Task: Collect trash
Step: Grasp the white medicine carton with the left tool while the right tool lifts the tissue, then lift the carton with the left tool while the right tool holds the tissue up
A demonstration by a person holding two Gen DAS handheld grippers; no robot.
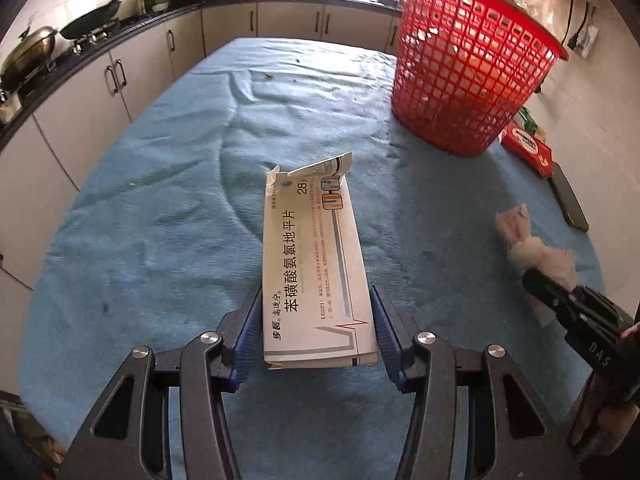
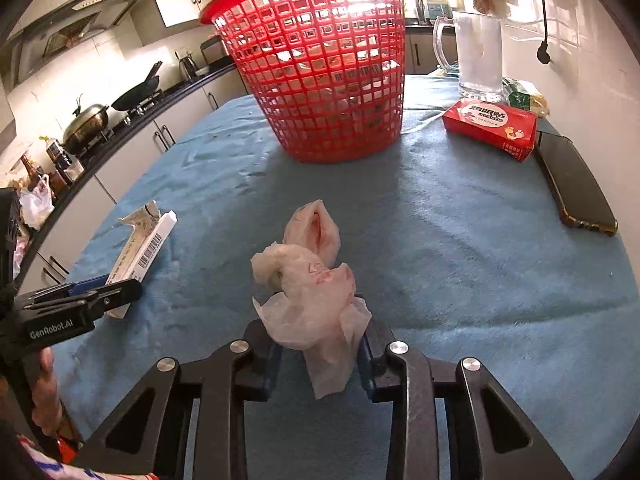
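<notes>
My left gripper (image 1: 316, 328) clamps the medicine box (image 1: 316, 264); my right gripper (image 2: 320, 354) pinches the crumpled plastic bag (image 2: 308, 280) before the red basket (image 2: 320, 80).

We see a flattened white cardboard medicine box (image 1: 316, 264) on the blue towel-covered table (image 1: 160, 208), left of a crumpled pale plastic bag (image 2: 312, 280). Behind both stands a red plastic lattice basket (image 2: 320, 80). Right of it lie a red carton (image 2: 492, 128) and a dark phone (image 2: 576, 196).

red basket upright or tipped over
Upright. The red basket stands on its narrow base on the blue tablecloth, wide rim at the top and open upward.
</notes>
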